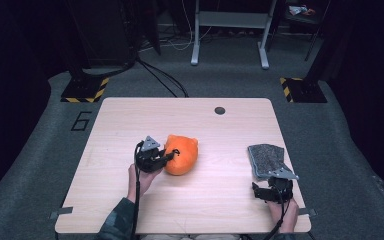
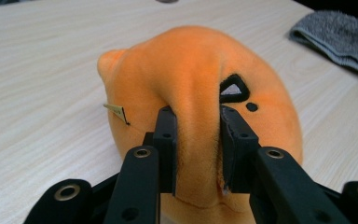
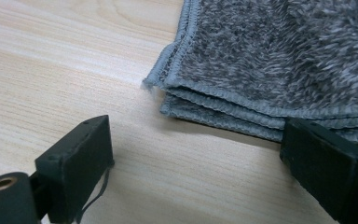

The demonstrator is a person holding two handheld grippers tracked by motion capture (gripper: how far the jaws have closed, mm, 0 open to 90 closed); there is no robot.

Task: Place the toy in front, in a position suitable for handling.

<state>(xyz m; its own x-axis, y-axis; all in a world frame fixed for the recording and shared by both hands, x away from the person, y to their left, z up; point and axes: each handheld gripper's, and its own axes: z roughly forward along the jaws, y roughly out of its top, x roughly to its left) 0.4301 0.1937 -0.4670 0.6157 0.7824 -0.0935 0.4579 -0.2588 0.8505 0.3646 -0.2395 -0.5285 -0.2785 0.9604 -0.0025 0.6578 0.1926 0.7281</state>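
Black jaws of my left gripper [image 2: 198, 144] had pinched a fold of the orange plush toy [image 2: 200, 74], giving me a firm hold on something soft. It lay near the table's [image 1: 130, 120] middle. I kept my right gripper [image 3: 200, 168] wide open and empty, just short of the folded grey towel [image 3: 279, 60].
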